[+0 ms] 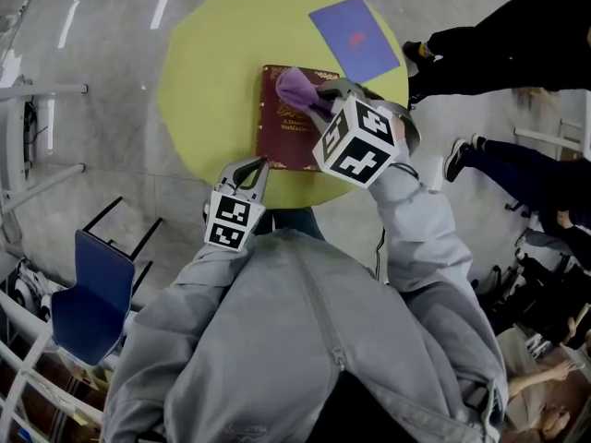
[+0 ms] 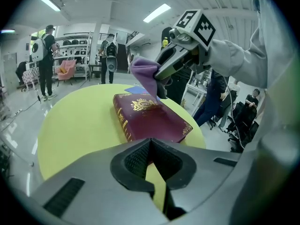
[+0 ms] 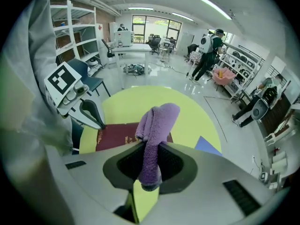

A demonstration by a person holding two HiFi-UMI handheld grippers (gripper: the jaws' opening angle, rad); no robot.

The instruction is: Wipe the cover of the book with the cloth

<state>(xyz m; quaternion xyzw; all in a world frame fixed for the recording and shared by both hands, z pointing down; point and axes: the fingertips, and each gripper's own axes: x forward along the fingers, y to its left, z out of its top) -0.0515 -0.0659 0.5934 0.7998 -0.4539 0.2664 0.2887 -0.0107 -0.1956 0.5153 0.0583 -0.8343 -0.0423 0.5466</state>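
A maroon book (image 1: pixel 288 132) with gold print lies flat on the round yellow table (image 1: pixel 203 72). My right gripper (image 1: pixel 325 100) is over the book's far end, shut on a purple cloth (image 1: pixel 299 88). In the right gripper view the cloth (image 3: pixel 157 118) bunches up out of the jaws of the right gripper (image 3: pixel 149 146), above the book (image 3: pixel 115 137). Seen from the left gripper view, the cloth (image 2: pixel 143 74) hangs down to the far part of the cover (image 2: pixel 152 118); contact is unclear. My left gripper (image 1: pixel 258 166) is shut and holds nothing, at the book's near left corner.
A blue sheet (image 1: pixel 355 35) lies on the table's far right. A blue chair (image 1: pixel 92 298) stands on the floor at my left. Legs of seated people (image 1: pixel 503 35) are close to the table's right side. More people stand far off (image 2: pixel 44 60).
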